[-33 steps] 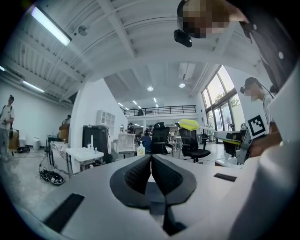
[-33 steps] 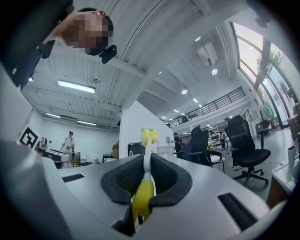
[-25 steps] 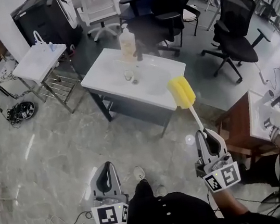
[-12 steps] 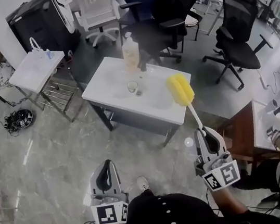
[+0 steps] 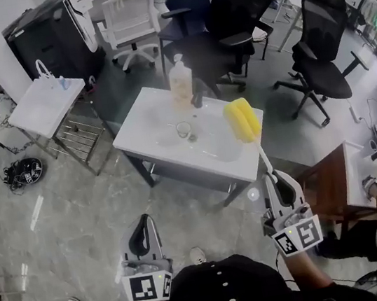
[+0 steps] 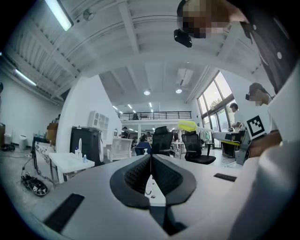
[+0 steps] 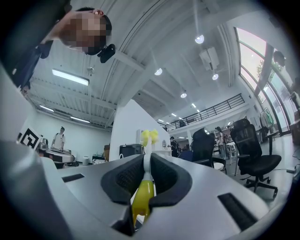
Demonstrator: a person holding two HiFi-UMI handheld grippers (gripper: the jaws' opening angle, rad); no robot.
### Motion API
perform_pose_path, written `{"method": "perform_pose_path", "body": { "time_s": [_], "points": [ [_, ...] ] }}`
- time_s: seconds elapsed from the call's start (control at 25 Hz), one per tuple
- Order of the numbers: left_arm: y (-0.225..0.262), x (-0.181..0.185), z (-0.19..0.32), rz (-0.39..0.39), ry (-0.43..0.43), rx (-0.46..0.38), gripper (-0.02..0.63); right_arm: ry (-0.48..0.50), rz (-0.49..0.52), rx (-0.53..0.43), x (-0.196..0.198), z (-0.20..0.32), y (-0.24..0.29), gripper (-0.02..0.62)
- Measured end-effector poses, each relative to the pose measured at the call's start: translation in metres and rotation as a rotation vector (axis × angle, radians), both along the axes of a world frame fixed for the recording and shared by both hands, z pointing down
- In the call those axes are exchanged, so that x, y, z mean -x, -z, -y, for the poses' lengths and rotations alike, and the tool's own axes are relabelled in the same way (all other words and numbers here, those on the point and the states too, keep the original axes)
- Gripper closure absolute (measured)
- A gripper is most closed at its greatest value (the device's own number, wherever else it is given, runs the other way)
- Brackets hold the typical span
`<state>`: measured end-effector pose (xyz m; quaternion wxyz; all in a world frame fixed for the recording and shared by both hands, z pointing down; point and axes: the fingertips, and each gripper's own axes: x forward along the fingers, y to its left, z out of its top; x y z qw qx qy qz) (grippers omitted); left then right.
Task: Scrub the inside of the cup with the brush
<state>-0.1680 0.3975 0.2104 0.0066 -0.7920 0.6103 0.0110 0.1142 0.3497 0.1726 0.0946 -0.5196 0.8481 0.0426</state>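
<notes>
Gripping brush (image 5: 243,121), right gripper (image 5: 271,178), left gripper (image 5: 141,221) closed

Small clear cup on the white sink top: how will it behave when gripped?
The cup looks like clear glass: probably rigid, slick, breakable under a hard pinch. Small and seemingly empty, so likely light, apt to slide or tip on the smooth sink top if the brush pushes inside.

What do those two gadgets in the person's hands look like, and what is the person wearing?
The left gripper and right gripper match: pale grey shells that taper to two jaws lined with black ribbed pads. Each carries a cube of black-and-white square markers at its rear. The person wears a black top with small white dots.
</notes>
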Motion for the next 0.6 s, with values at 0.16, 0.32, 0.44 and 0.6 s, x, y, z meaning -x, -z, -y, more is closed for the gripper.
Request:
{"method": "perform_pose_path", "body": {
  "time_s": [0.16, 0.32, 0.44, 0.6],
  "points": [
    [-0.005, 0.013, 0.021, 0.005, -0.02, 0.008, 0.578, -0.013, 0.002, -0.004, 0.014, 0.017, -0.001, 0.545],
    [-0.009, 0.018, 0.04, 0.013, -0.039, 0.024, 0.578, -0.013, -0.006, 0.019, 0.021, 0.033, -0.009, 0.545],
    [-0.014, 0.02, 0.057, -0.01, -0.035, 0.038, 0.578, -0.018, -0.007, 0.025, 0.022, 0.05, -0.014, 0.545],
    [-0.018, 0.021, 0.087, 0.011, -0.04, 0.035, 0.578, -0.029, 0.0, 0.021, 0.022, 0.083, -0.017, 0.545]
  ]
}}
